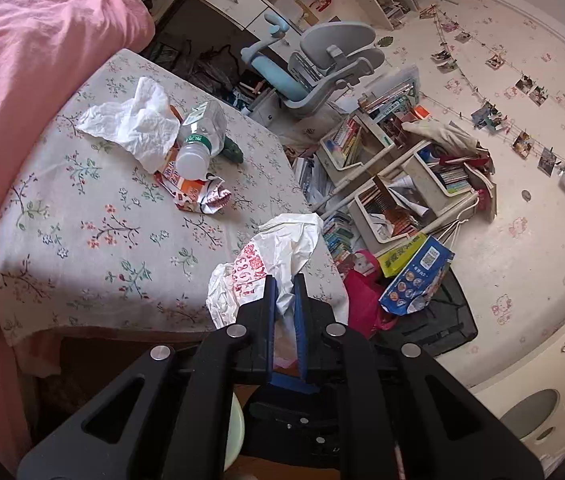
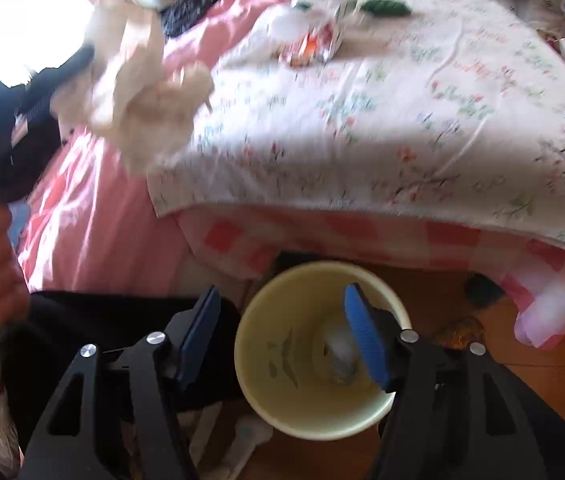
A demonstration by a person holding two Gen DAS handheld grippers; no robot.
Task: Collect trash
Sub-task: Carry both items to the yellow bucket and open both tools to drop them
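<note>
Left wrist: left gripper (image 1: pixel 284 286) clamped on white plastic bag (image 1: pixel 278 256) at bed (image 1: pixel 82 240) corner; tissue (image 1: pixel 134 124), bottle (image 1: pixel 198 144) w/ wrapper (image 1: pixel 198 194) lie beyond. Right wrist: right gripper (image 2: pixel 282 300) spread, nothing btwn pads, over pale bin (image 2: pixel 306 412).

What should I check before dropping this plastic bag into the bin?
1. Left tongs shut on the plastic bag: ok.
2. Right tongs open with nothing between them: ok.
3. Bin upright on the floor, mouth unblocked: ok.
4. Bag directly over the bin: not ok, in the right wrist view it hangs over the bed, off to the side.
5. Room left in the bin: ok, only one small white piece at the bottom.
6. Bed cleared: not ok, tissue, bottle and wrapper remain.
</note>
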